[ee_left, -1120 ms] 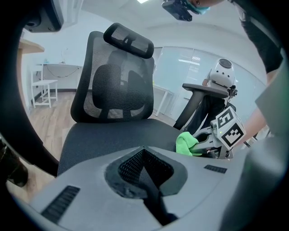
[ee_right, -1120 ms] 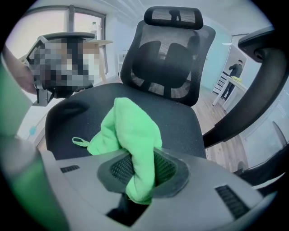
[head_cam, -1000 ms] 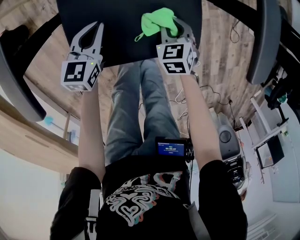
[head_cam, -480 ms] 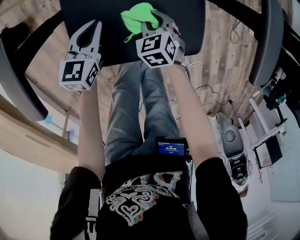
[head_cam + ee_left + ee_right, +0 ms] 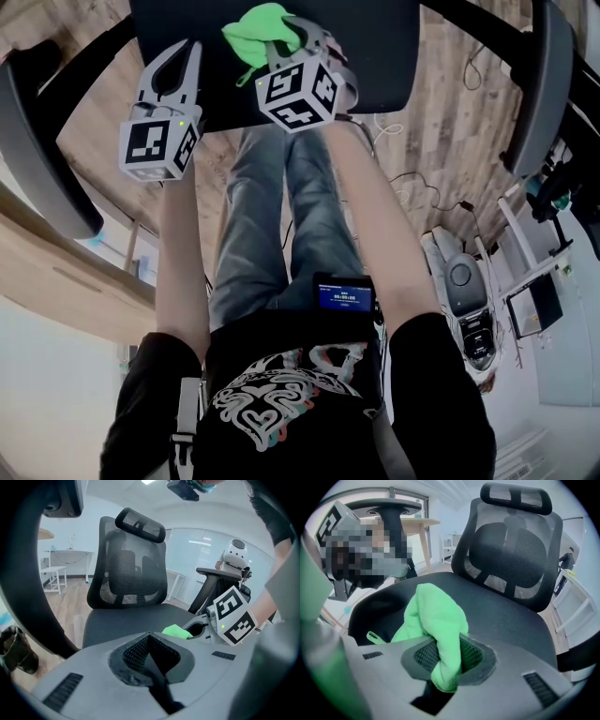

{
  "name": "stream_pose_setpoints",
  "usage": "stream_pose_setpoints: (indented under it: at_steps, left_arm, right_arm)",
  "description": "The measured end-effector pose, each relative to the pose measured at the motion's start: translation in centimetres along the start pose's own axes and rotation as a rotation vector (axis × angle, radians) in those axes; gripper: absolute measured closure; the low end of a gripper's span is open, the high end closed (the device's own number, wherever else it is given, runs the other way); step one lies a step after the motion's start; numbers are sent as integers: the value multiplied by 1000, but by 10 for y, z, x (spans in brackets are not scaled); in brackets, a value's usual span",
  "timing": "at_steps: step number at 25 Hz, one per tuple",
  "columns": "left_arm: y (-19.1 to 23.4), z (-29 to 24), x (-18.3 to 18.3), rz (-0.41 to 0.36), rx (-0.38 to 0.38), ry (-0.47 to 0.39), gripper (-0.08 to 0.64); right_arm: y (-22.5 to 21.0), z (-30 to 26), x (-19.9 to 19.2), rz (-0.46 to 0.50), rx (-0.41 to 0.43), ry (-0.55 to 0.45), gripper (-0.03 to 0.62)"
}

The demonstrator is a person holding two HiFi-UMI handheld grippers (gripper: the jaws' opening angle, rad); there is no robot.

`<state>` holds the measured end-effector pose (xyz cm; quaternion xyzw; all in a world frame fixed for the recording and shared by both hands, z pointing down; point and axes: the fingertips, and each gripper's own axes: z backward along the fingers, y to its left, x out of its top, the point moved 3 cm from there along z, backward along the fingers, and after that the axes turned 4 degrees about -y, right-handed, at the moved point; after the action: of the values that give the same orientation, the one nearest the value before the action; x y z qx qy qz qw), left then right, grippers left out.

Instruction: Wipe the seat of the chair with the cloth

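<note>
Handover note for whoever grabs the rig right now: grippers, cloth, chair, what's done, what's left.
Right gripper: shut on the green cloth, which bunches out ahead of the jaws.
Left gripper: shut, empty, held at the seat's front left corner.
The cloth is at the front of the chair seat, left of centre in the head view. It looks pressed to the seat, but contact is not certain.
Done: cloth gripped and brought to the seat. Nothing visible shows how much has been wiped.
Left: probably sweep the rest of the seat, including the back and right side.
</note>
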<state>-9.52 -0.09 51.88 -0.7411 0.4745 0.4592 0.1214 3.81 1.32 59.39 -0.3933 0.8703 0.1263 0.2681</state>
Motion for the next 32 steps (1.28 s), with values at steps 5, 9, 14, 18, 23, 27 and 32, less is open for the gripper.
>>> stream_pose_setpoints:
  at_steps: [5, 9, 14, 18, 23, 27, 32]
  left_arm:
    - [8, 3, 0, 11, 32, -2, 560]
    - [11, 6, 6, -20, 48, -29, 560]
    - [13, 6, 9, -22, 53, -43, 560]
    - [21, 12, 7, -11, 68, -52, 560]
    - [22, 11, 8, -5, 77, -57, 560]
    - [21, 11, 13, -11, 75, -66, 560]
    - [23, 10, 10, -16, 75, -65, 560]
  right_arm:
    - [15, -11, 18, 28, 44, -14, 512]
    - [35, -20, 35, 61, 112, -26, 512]
    - [55, -28, 49, 94, 168, -41, 512]
    - [68, -32, 57, 86, 189, -52, 512]
    - [72, -32, 61, 87, 215, -68, 512]
    - [79, -31, 67, 89, 262, -95, 512]
    - [87, -34, 69, 127, 273, -103, 512]
